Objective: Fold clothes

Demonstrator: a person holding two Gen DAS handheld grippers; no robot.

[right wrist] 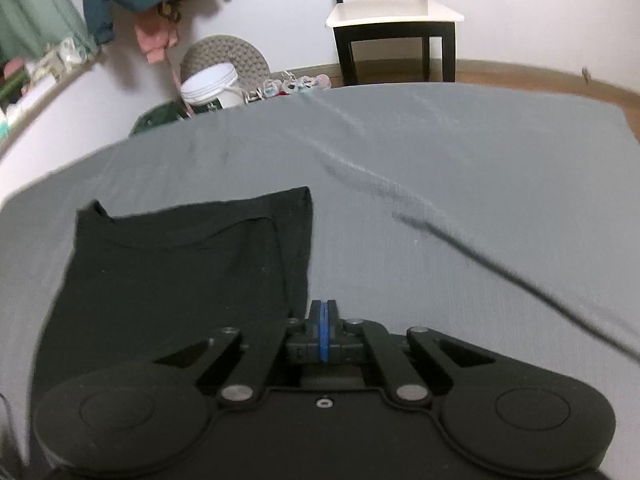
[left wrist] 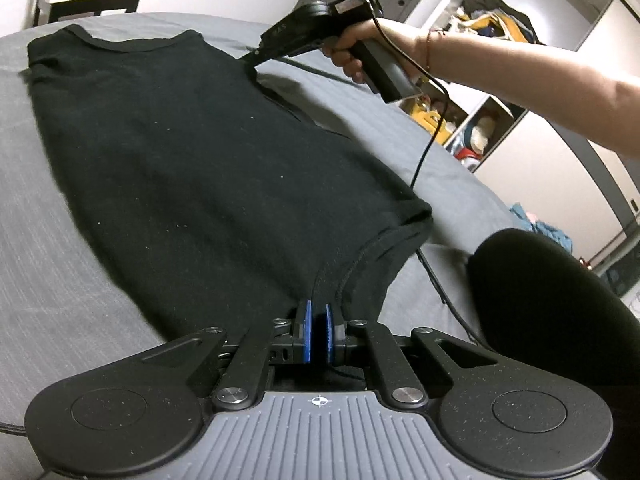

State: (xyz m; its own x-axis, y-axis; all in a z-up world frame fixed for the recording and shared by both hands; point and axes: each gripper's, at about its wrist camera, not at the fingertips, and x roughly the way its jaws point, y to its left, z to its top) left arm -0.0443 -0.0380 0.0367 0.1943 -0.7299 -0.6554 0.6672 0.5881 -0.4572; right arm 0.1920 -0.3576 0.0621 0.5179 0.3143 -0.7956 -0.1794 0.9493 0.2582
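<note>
"What was closest to the camera?"

"The left gripper (left wrist: 319, 322), with its blue-padded fingers (left wrist: 307, 330) pinched on the hem of a black cotton T-shirt (left wrist: 192, 160). The hem bunched up right between them."

"Where was the shirt?"

"It lay long and flat on a bed with a grey sheet (left wrist: 60, 240). Its neck end was far from the left gripper."

"And the other side?"

"A bare hand (left wrist: 352, 54) held the right gripper (right wrist: 324, 314) at the shirt's far right edge. Its blue fingers (right wrist: 320, 332) were pressed together. From its own camera I could not tell if any cloth was caught between them; the shirt edge sat just beside them."

"Anything else?"

"A thin black cable (left wrist: 430, 136) hung down from that gripper, and a chair with a white seat (right wrist: 394, 14) stood past the bed."
</note>
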